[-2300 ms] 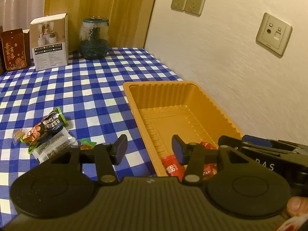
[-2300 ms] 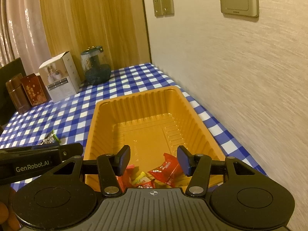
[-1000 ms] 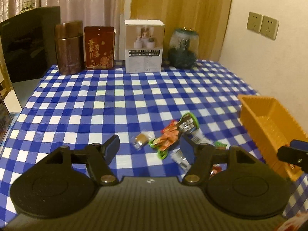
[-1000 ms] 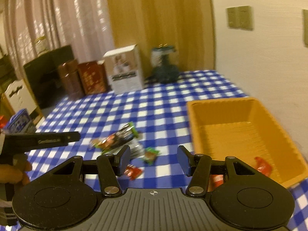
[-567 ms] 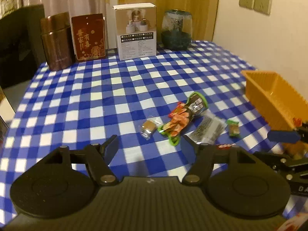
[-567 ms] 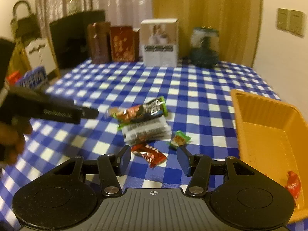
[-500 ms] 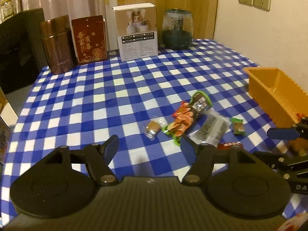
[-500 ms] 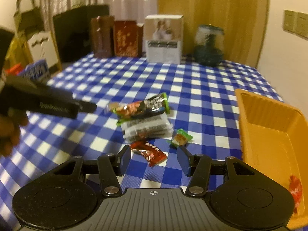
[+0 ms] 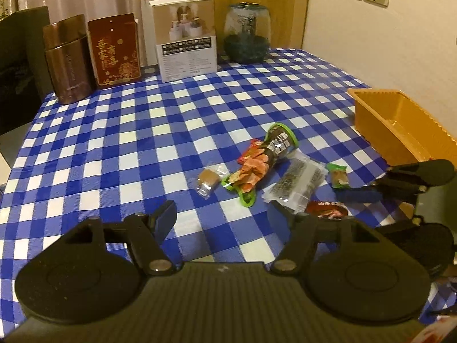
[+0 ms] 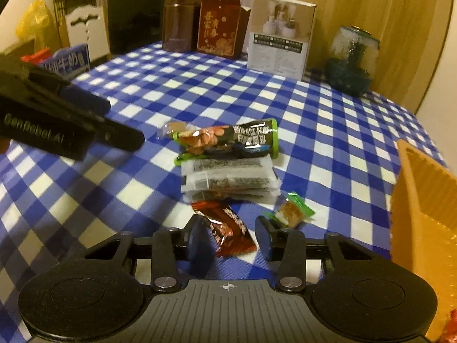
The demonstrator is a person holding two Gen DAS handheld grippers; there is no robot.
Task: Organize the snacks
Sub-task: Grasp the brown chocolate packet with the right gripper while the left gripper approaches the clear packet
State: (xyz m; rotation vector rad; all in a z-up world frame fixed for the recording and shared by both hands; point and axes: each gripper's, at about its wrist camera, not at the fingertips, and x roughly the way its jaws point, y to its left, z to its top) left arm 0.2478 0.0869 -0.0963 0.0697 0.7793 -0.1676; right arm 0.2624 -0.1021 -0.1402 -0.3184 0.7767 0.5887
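Target snack: a small dark-red foil candy packet (image 10: 228,230) lies flat on the blue-and-white checked tablecloth (image 10: 137,177), nearest of the loose snacks to the right gripper.
Right gripper: the black two-finger right gripper (image 10: 230,238) is low over the cloth, and its jaws are closing with the red packet between them; the pads do not appear to press it yet. It straddles the packet's near end, probably because that crimped edge is easiest to pinch.
Other loose snacks: just beyond lie a clear pack of dark seaweed strips (image 10: 228,180), touching a long green-edged printed snack bag (image 10: 225,140). A small green-wrapped sweet (image 10: 290,211) sits just right of the red packet, and a clear-wrapped brown biscuit (image 9: 208,178) lies to the left of the long bag.
Destination: the orange plastic tray (image 10: 420,197) stands at the right by the wall, near the pile, so each carry stays short. A red wrapper shows at its lower corner.
Left gripper: the black left gripper (image 9: 221,220) hovers near the biscuit side with fingers wide and nothing between them, seemingly waiting its turn.
Background: a brown canister (image 9: 67,60), red printed box (image 9: 114,53), white carton (image 9: 185,37) and glass jar (image 9: 247,34) line the far edge, well apart from the work.
Judgement: sorting is partly done, with five items outside the tray.
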